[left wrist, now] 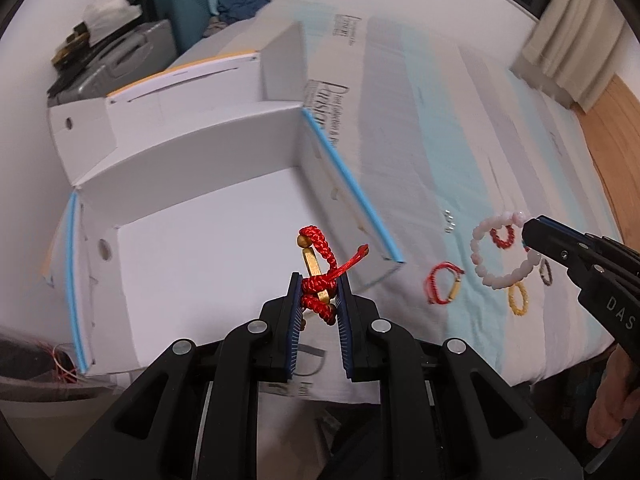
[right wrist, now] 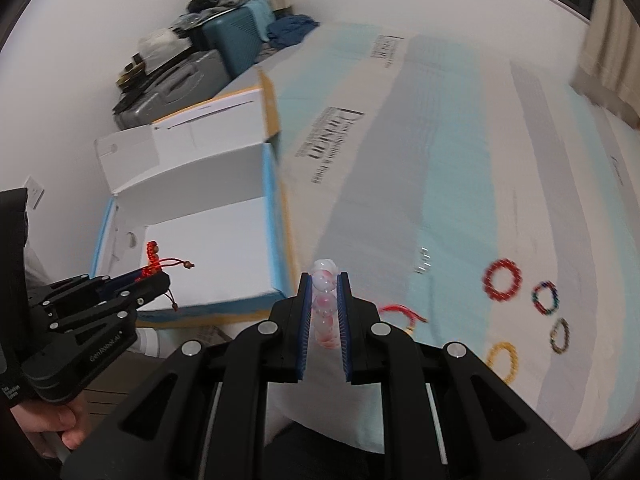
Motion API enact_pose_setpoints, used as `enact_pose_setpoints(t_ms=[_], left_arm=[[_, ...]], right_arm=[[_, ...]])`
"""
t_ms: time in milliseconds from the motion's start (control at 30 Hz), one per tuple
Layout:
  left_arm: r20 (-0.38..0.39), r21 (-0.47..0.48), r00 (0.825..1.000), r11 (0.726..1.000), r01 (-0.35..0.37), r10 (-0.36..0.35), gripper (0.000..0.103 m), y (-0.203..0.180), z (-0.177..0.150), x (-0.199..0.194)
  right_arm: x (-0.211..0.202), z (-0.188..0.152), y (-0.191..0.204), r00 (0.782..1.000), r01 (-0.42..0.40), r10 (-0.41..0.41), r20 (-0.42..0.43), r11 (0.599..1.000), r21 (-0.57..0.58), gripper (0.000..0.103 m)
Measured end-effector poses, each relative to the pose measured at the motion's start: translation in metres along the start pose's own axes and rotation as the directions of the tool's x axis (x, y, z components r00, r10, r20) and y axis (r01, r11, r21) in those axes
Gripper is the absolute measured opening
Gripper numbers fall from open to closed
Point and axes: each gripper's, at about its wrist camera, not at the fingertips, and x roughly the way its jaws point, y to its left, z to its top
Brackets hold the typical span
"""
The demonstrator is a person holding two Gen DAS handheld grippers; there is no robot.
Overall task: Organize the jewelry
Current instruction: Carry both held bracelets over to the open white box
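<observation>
My left gripper (left wrist: 319, 286) is shut on a red braided cord bracelet (left wrist: 318, 264) with a gold tube, held above the floor of an open white box (left wrist: 192, 256). In the right wrist view the same left gripper (right wrist: 158, 276) hangs over the box (right wrist: 224, 248) with the red cord bracelet (right wrist: 154, 260) in it. My right gripper (right wrist: 324, 280) is shut on a pale pink bead bracelet (right wrist: 325, 300), above the bed just right of the box. From the left wrist view the right gripper (left wrist: 528, 230) carries the pink bead bracelet (left wrist: 502, 256) as a hanging ring.
On the striped bedspread (right wrist: 440, 160) lie another red cord bracelet (left wrist: 442, 282), a red bead ring (right wrist: 502, 279), a multicolour ring (right wrist: 546, 298), a dark ring (right wrist: 560, 334), a yellow ring (right wrist: 502, 360) and small silver pieces (right wrist: 423, 262). Suitcases (left wrist: 120, 56) stand behind the box. A hand (right wrist: 52, 424) holds the left tool.
</observation>
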Motion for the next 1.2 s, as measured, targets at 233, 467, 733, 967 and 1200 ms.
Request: enact_pose_setpoints(t_ms=[233, 467, 733, 967, 1200], left_arm=[[-0.024, -0.053, 0.999, 0.998, -0.023, 0.022, 0.016, 0.049, 0.001, 0.008], [-0.064, -0.095, 0.997, 0.994, -0.050, 0.044, 0.016, 0.088, 0.002, 0.025], [-0.123, -0.113, 0.991, 0.991, -0.066, 0.052, 0.016, 0.115, 0.008, 0.053], [-0.205, -0.119, 0.977, 0.990, -0.074, 0.049, 0.016, 0.128, 0.014, 0.086], [-0.275, -0.113, 0.960, 0.990, -0.086, 0.052, 0.016, 0.134, 0.017, 0.114]], right_arm=[[0.026, 0.018, 0.057, 0.999, -0.038, 0.037, -0.022, 0.997, -0.068, 0.012], [0.066, 0.027, 0.106, 0.996, -0.065, 0.057, -0.070, 0.990, -0.124, 0.012], [0.116, 0.029, 0.138, 0.988, -0.068, 0.041, -0.151, 0.982, -0.177, 0.012], [0.157, 0.032, 0.148, 0.974, -0.059, 0.013, -0.228, 0.978, -0.198, 0.012], [0.191, 0.034, 0.148, 0.959, -0.057, 0.000, -0.283, 0.979, -0.195, 0.012]])
